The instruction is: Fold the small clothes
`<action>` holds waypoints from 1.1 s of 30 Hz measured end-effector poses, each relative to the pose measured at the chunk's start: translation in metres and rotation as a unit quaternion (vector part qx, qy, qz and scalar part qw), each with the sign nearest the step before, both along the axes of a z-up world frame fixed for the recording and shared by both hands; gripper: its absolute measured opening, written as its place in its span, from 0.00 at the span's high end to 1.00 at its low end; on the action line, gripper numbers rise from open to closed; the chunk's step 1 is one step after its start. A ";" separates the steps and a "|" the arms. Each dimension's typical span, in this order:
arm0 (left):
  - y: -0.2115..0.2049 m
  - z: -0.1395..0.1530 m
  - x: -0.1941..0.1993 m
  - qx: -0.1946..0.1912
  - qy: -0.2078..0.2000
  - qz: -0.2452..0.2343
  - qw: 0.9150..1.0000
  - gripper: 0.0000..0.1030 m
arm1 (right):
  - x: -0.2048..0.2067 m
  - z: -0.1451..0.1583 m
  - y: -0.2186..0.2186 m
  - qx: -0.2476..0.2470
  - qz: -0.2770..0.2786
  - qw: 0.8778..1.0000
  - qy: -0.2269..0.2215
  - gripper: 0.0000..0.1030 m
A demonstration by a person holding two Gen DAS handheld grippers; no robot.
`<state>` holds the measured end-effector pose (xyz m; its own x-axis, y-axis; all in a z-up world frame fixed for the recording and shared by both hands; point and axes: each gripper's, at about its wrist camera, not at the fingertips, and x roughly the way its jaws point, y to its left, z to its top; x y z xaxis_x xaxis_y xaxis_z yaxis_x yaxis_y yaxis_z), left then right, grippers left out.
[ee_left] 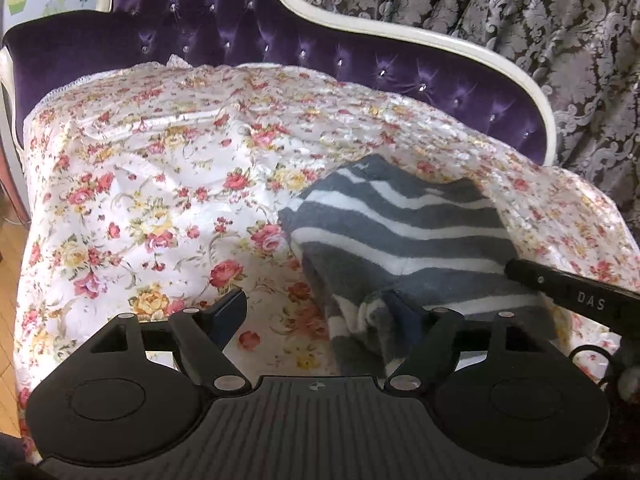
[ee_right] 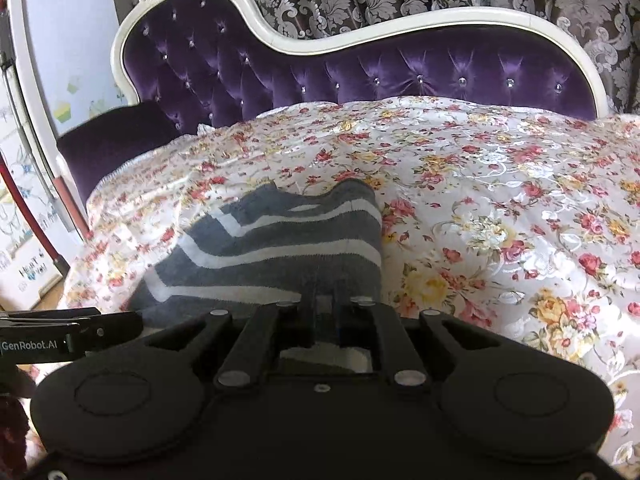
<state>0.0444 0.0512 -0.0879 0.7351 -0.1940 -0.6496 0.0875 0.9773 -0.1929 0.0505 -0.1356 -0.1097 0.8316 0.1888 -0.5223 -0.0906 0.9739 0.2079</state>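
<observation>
Left wrist view: the left tool (ee_left: 320,312) fills the bottom of the frame with its two fingers spread wide. The left finger stands over bare floral bedspread (ee_left: 160,168); the right finger touches the near edge of the striped garment (ee_left: 400,232) without pinching it, so this tool holds nothing. The garment, grey with white stripes, lies bunched in the lower right of the frame, on the bedspread that covers a purple tufted chaise (ee_left: 224,28). The right tool (ee_left: 576,300) enters as a dark bar from the right edge, resting against the garment's near side. Right wrist view: the right tool (ee_right: 326,312) sits at the bottom centre, its fingers drawn close together with grey knit bunched between them; it seems to grip the near hem. The garment spreads from there toward the centre left, its far edge humped rather than flat. A fold appears to be under way, one side let go and the other pinched. Next, the free tool probably needs to find an edge or corner, so the cloth can be laid flat.
</observation>
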 end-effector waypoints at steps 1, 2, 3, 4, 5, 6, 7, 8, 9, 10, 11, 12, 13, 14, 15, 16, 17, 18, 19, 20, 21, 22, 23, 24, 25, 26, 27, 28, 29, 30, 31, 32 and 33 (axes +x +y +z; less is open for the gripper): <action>0.001 0.003 -0.003 -0.002 -0.004 0.000 1.000 0.26 | -0.003 0.003 -0.001 0.010 0.000 1.000 -0.001 0.60; 0.000 0.007 -0.006 -0.002 -0.007 0.000 1.000 0.25 | -0.006 0.005 -0.002 0.018 0.001 1.000 -0.003 0.51; 0.000 0.011 -0.010 0.000 -0.010 -0.001 1.000 0.22 | -0.011 0.008 -0.002 0.023 -0.001 1.000 -0.006 0.34; -0.002 0.015 -0.013 0.005 -0.013 -0.002 1.000 0.20 | -0.018 0.012 -0.001 0.023 -0.005 1.000 -0.008 0.21; -0.003 0.018 -0.017 0.009 -0.015 -0.005 1.000 0.14 | -0.023 0.015 -0.001 0.025 -0.006 1.000 -0.012 0.21; -0.005 0.021 -0.020 0.014 -0.017 -0.007 1.000 0.05 | -0.029 0.017 0.000 0.029 -0.006 0.999 -0.016 0.21; -0.007 0.023 -0.024 0.019 -0.020 -0.009 1.000 0.02 | -0.036 0.019 0.000 0.033 -0.008 0.999 -0.018 0.19; -0.009 0.025 -0.028 0.024 -0.024 -0.010 0.999 0.00 | -0.041 0.021 0.001 0.035 -0.011 0.999 -0.018 0.16; -0.011 0.027 -0.032 0.031 -0.026 -0.011 0.999 0.00 | -0.048 0.023 0.002 0.036 -0.013 0.999 -0.020 0.07; -0.013 0.029 -0.036 0.036 -0.028 -0.009 0.999 0.00 | -0.053 0.024 0.003 0.036 -0.014 0.999 -0.022 0.00; -0.014 0.030 -0.040 0.040 -0.032 -0.007 0.999 0.00 | -0.058 0.026 0.003 0.037 -0.015 0.999 -0.024 0.00; -0.015 0.032 -0.045 0.041 -0.035 -0.005 0.999 0.00 | -0.063 0.027 0.004 0.036 -0.016 0.999 -0.026 0.00; -0.015 0.033 -0.048 0.041 -0.037 -0.002 0.998 0.00 | -0.067 0.028 0.005 0.036 -0.016 0.999 -0.027 0.00; -0.014 0.034 -0.051 0.039 -0.038 0.002 0.998 0.00 | -0.072 0.029 0.006 0.034 -0.018 0.999 -0.028 0.00; -0.014 0.035 -0.054 0.038 -0.039 0.005 0.999 0.00 | -0.075 0.030 0.007 0.031 -0.020 0.999 -0.027 0.00; -0.013 0.036 -0.056 0.037 -0.038 0.008 0.999 0.00 | -0.079 0.031 0.008 0.026 -0.024 0.999 -0.026 0.00; -0.013 0.036 -0.058 0.038 -0.039 0.009 0.999 0.00 | -0.082 0.031 0.009 0.021 -0.028 0.999 -0.024 0.00; -0.013 0.036 -0.060 0.039 -0.038 0.012 0.998 0.00 | -0.085 0.031 0.010 0.016 -0.032 0.999 -0.021 0.00; -0.013 0.036 -0.061 0.041 -0.036 0.014 0.998 0.00 | -0.087 0.031 0.011 0.011 -0.038 0.999 -0.017 0.00; -0.013 0.036 -0.063 0.039 -0.033 0.014 0.999 0.00 | -0.088 0.031 0.012 0.005 -0.043 0.999 -0.011 0.00; -0.012 0.036 -0.065 0.034 -0.030 0.011 0.999 0.00 | -0.090 0.031 0.012 0.002 -0.047 0.999 -0.006 0.00; -0.012 0.035 -0.066 0.028 -0.026 0.009 0.999 0.00 | -0.091 0.030 0.013 -0.001 -0.051 0.999 -0.002 0.00; -0.013 0.035 -0.069 0.026 -0.024 0.008 0.999 0.00 | -0.093 0.030 0.013 -0.002 -0.053 0.999 0.001 0.00; -0.014 0.035 -0.071 0.030 -0.023 0.008 0.999 0.00 | -0.095 0.029 0.013 -0.002 -0.055 0.998 0.004 0.00; -0.016 0.035 -0.073 0.041 -0.021 0.012 0.999 0.00 | -0.097 0.029 0.012 0.000 -0.057 0.998 0.007 0.00; -0.019 0.036 -0.075 0.055 -0.020 0.016 0.998 0.01 | -0.100 0.029 0.012 0.002 -0.058 0.998 0.009 0.00; -0.022 0.037 -0.077 0.070 -0.019 0.020 0.997 0.01 | -0.102 0.029 0.011 0.004 -0.058 0.998 0.010 0.00; -0.025 0.037 -0.078 0.082 -0.018 0.022 0.996 0.01 | -0.104 0.028 0.011 0.005 -0.059 0.998 0.011 0.00; -0.027 0.038 -0.080 0.089 -0.018 0.022 0.996 0.01 | -0.106 0.029 0.011 0.004 -0.061 0.998 0.012 0.00; -0.028 0.038 -0.082 0.093 -0.018 0.022 0.995 0.01 | -0.107 0.029 0.011 0.001 -0.063 0.998 0.015 0.00; -0.029 0.039 -0.084 0.095 -0.019 0.023 0.995 0.01 | -0.107 0.030 0.012 -0.003 -0.066 0.998 0.016 0.00; -0.030 0.040 -0.086 0.096 -0.020 0.027 0.995 0.01 | -0.109 0.030 0.013 -0.008 -0.068 0.998 0.018 0.00; -0.031 0.041 -0.088 0.099 -0.020 0.034 0.994 0.01 | -0.109 0.031 0.013 -0.013 -0.070 0.997 0.020 0.00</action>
